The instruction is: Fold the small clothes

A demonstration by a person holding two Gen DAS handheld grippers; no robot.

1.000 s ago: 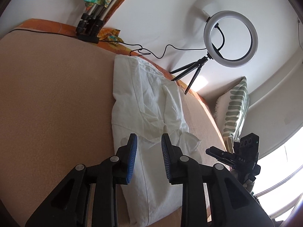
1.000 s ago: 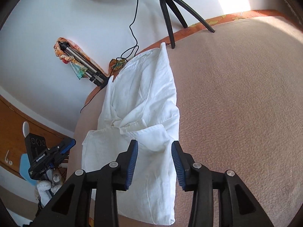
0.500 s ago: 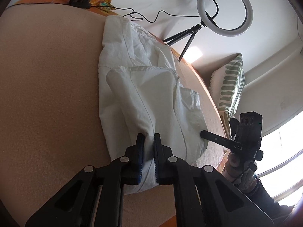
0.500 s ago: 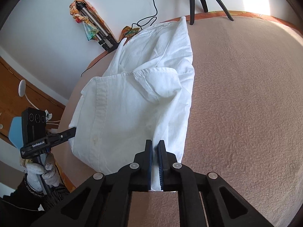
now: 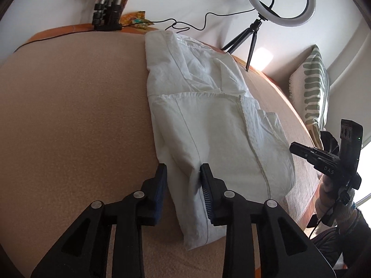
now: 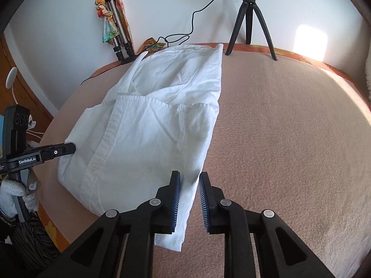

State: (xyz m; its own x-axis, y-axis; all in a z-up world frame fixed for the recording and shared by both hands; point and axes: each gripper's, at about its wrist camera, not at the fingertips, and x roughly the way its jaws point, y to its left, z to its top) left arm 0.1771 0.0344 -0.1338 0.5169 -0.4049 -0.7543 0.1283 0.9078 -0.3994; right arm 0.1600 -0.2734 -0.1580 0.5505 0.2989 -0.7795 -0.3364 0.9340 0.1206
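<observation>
The left wrist view looks forward from just behind the left gripper, low and close over the near left corner of the white shirt, facing the wall with the ring light. The right wrist view looks the same way from behind the right gripper, close over the shirt's near right edge. Both views share the shirt, the beige blanket and the folded tripod, and each view shows the other gripper at its side.
</observation>
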